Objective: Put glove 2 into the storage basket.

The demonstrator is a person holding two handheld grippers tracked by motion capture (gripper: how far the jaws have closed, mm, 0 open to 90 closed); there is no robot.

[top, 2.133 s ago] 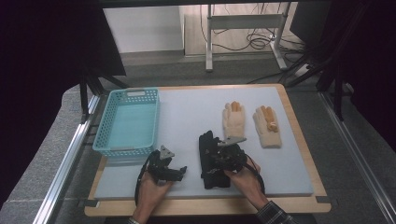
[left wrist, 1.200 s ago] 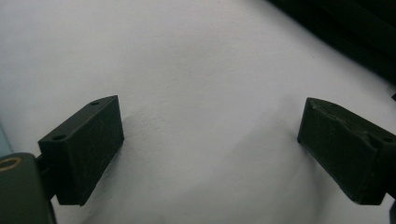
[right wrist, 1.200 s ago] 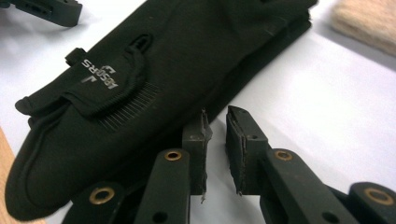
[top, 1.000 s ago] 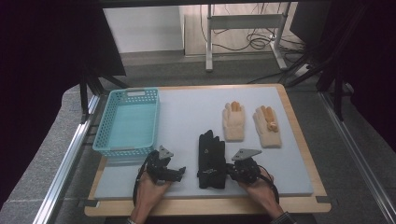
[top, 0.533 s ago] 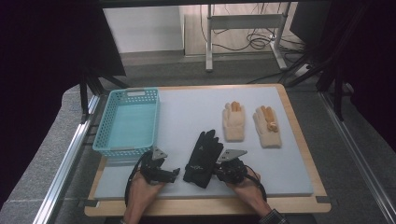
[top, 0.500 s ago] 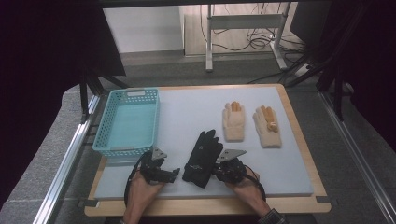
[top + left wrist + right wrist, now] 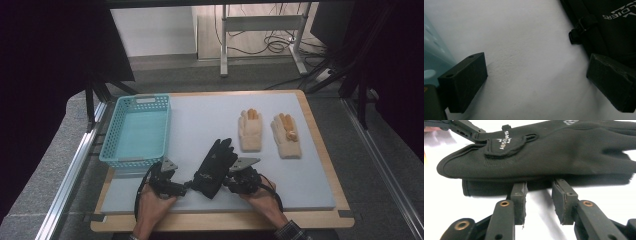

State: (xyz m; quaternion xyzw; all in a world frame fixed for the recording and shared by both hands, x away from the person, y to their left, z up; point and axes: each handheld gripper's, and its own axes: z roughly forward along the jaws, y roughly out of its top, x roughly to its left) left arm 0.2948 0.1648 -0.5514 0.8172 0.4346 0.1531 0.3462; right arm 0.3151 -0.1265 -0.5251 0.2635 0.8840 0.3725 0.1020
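Two black gloves [image 7: 215, 167] lie stacked near the table's front edge, fingers slanting to the upper right. My right gripper [image 7: 228, 181] lies against their right edge. In the right gripper view its jaws [image 7: 539, 183] have just been opening; they stand apart with bare table between the pads, tips at the edge of the lower black glove [image 7: 499, 187], under the upper glove [image 7: 554, 152]. My left gripper [image 7: 187, 186] lies at the gloves' left side, wide open [image 7: 536, 60], its right pad [image 7: 611, 85] beside the black glove [image 7: 604, 27].
A light blue plastic basket [image 7: 135, 130] stands at the left, close to my left gripper, and its wall [image 7: 434, 57] shows in the left gripper view. Two beige gloves [image 7: 250, 131] [image 7: 286, 136] lie palm-down at the back right. The mat's front edge runs just behind both hands.
The black gloves have swung from pointing straight away to slanting right. My right gripper shifted slightly left with them, and its jaws now stand apart. The left hand barely moved.
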